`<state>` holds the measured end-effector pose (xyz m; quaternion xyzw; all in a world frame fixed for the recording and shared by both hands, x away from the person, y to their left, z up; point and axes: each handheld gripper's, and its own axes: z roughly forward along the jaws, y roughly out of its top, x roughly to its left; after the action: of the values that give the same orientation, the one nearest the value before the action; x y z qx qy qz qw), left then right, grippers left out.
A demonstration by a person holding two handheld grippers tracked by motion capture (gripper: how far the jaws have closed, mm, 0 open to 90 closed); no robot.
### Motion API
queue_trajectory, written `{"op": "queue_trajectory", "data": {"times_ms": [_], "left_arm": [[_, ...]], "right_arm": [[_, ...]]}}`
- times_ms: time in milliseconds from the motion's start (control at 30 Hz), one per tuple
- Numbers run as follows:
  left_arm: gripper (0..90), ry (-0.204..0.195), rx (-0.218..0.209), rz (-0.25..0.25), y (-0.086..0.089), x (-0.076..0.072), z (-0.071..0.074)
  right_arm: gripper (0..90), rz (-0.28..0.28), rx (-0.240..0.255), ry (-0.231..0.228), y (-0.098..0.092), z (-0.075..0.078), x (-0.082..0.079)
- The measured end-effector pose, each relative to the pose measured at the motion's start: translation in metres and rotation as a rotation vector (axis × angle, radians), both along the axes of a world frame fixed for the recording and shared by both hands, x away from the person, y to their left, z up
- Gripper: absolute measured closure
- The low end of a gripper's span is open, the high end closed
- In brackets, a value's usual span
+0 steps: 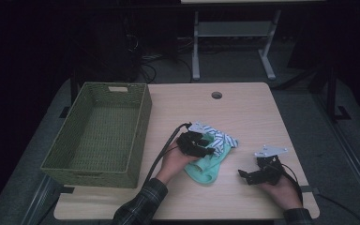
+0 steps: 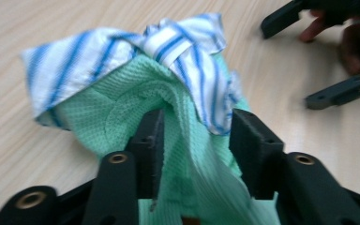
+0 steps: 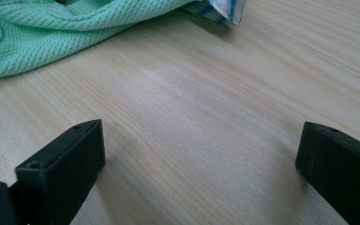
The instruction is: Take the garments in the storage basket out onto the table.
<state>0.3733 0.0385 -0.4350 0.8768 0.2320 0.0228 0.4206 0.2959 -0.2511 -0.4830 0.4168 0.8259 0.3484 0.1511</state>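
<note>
Now, left jaws half spread, straddling a fold of the green cloth (image 2: 168,122), pads not pressing on it; cloth between them but loose. Striped cloth (image 2: 178,47), white and blue, draped over the far end of the green one, the two bunched together in one heap. Left gripper (image 1: 198,143) low over that heap, near the middle of the bench (image 1: 243,108), hand (image 1: 173,161) behind it. Likely placed so for a fresh bite on the green cloth, or just after letting it go; cannot tell which from the pictures.

Right jaws spread wide, nothing between them but bare wood. Right gripper (image 1: 255,174) resting near the front right corner of the bench, well apart from the heap, pointing toward it. Probably parked out of the way, or waiting to take a corner. Edge of green cloth (image 3: 65,33) at the top of the right gripper view, with a scrap of striped cloth (image 3: 225,9) beside it.

Around: woven basket (image 1: 143,122), green, at the left side of the bench, nothing in it, its long wall just beside the left forearm. Round cable hole (image 1: 216,95) in the bench at the far edge. Table legs and cables on the floor beyond, dim.

In the way: little. Striped cloth lying over the green one, so lifting one may drag the other. Cable from the left gripper trailing along the basket side.
</note>
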Motion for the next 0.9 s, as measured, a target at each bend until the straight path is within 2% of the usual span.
{"op": "queue_trajectory", "data": {"times_ms": [33,133,167,200,300,400,433,533,600,733,800,867,900], "left_arm": [[50.4,-0.008,0.0,0.005,0.008,-0.004,0.006],[50.7,-0.025,0.012,0.012,0.015,-0.008,0.012],[52.5,-0.052,0.023,0.028,0.023,-0.013,0.015],[55.3,-0.052,0.023,0.028,0.023,-0.013,0.015],[63.7,-0.059,0.038,0.048,0.043,-0.026,0.016],[72.7,-0.046,0.03,0.057,0.051,-0.033,0.013],[75.6,-0.023,0.026,0.061,0.057,-0.04,0.011],[85.6,-0.005,0.025,0.059,0.061,-0.046,0.009],[89.5,-0.011,0.054,0.045,0.063,-0.055,0.008],[89.6,0.003,0.059,0.034,0.064,-0.057,0.002],[89.6,0.007,0.075,0.03,0.062,-0.058,-0.002],[89.5,0.016,0.111,0.01,0.061,-0.057,-0.009],[89.5,0.016,0.111,0.01,0.061,-0.057,-0.009]], "right_arm": [[1.4,0.0,0.0,0.0,0.0,0.0,0.0],[1.4,0.0,0.0,0.0,0.0,0.0,0.0],[1.4,0.0,0.0,0.0,0.0,0.0,0.0],[1.4,0.0,0.0,0.0,0.0,0.0,0.0],[1.4,-0.001,0.001,0.0,0.0,0.0,0.0],[1.4,-0.001,0.001,0.0,0.0,0.0,0.0],[1.4,0.0,0.001,0.0,0.0,0.0,0.0],[1.4,0.0,0.0,0.0,0.0,0.0,0.0],[1.4,0.0,0.0,0.0,0.0,0.0,0.0],[1.4,0.0,0.0,0.001,0.0,0.0,0.0],[1.4,0.0,0.0,0.001,0.0,0.0,0.0],[1.4,-0.005,0.0,0.002,0.0,0.0,-0.001],[1.4,-0.005,0.0,0.002,0.0,0.0,-0.001]]}}
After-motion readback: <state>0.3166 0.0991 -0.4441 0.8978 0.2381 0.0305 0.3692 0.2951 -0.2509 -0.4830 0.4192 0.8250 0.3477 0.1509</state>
